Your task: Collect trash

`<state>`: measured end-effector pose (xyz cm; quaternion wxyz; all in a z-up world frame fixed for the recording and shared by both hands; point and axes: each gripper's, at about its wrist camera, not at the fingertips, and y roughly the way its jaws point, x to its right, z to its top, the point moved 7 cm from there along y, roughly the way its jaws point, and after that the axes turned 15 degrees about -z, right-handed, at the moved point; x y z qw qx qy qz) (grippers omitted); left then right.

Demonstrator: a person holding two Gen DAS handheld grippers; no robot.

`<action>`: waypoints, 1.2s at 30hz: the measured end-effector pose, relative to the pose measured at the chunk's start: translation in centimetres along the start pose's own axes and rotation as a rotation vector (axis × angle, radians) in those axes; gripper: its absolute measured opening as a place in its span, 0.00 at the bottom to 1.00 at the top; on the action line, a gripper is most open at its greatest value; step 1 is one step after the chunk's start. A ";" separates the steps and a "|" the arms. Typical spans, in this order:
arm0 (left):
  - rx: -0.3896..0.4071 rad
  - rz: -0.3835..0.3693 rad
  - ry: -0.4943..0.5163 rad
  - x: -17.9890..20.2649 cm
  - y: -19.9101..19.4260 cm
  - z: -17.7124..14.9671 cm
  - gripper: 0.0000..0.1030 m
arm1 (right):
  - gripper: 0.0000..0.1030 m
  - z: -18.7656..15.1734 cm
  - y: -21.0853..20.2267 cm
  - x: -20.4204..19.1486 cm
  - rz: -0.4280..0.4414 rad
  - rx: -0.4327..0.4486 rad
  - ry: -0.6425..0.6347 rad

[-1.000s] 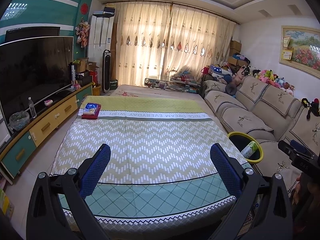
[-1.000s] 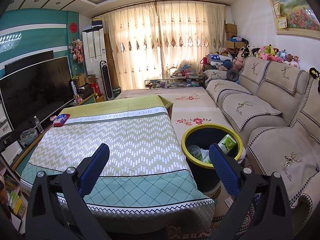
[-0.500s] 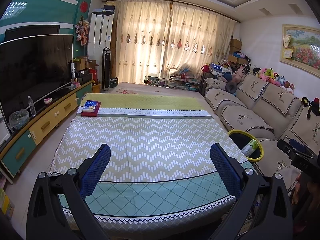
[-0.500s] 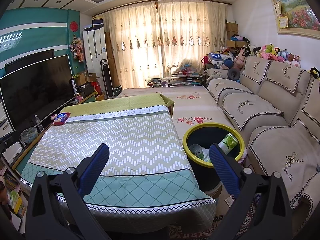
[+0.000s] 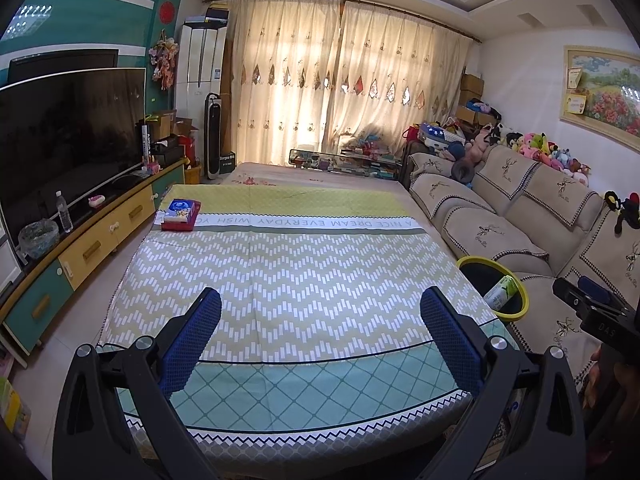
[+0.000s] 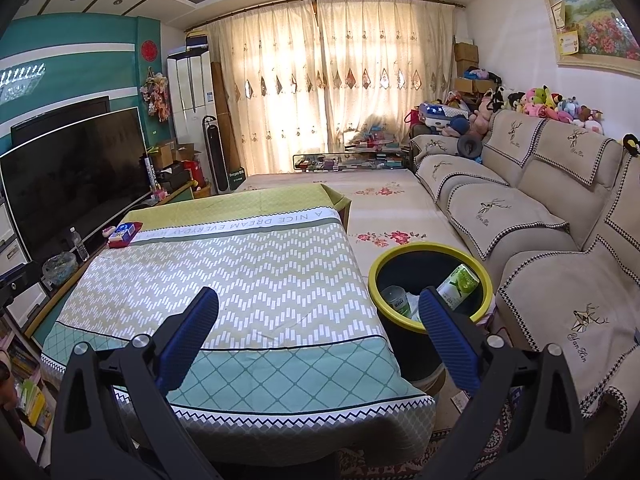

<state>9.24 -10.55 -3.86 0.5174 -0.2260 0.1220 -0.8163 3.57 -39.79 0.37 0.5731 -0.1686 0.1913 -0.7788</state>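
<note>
My right gripper (image 6: 318,330), fingers spread and empty, is nearer the yellow-rimmed black trash bin (image 6: 430,314) at two o'clock; left gripper (image 5: 320,330) likewise open.

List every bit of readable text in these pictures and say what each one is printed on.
"A NICE DREAM EVERYDAY WISH YO...": white band on the table cover, upside down from here, rest hidden behind the tissue box.
"DAS": black body of the right gripper, faint.
Too small or blurred: tissue box print, carton and can in the trash bin, tower fan base label, sofa embroidery, wall certificates.
</note>
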 end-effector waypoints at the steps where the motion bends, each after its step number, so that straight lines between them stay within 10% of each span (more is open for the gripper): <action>1: 0.000 0.001 0.000 0.0 0.0 0.0 0.95 | 0.93 -0.1 0.1 0.0 0.001 -0.001 0.000; 27: -0.043 -0.012 -0.036 -1.2 2.0 -1.2 0.95 | 0.93 -0.9 1.3 -1.2 0.017 -0.028 -0.022; 36: -0.107 0.065 -0.100 -7.8 7.9 -0.4 0.95 | 0.93 0.8 9.1 -4.8 0.097 -0.115 -0.040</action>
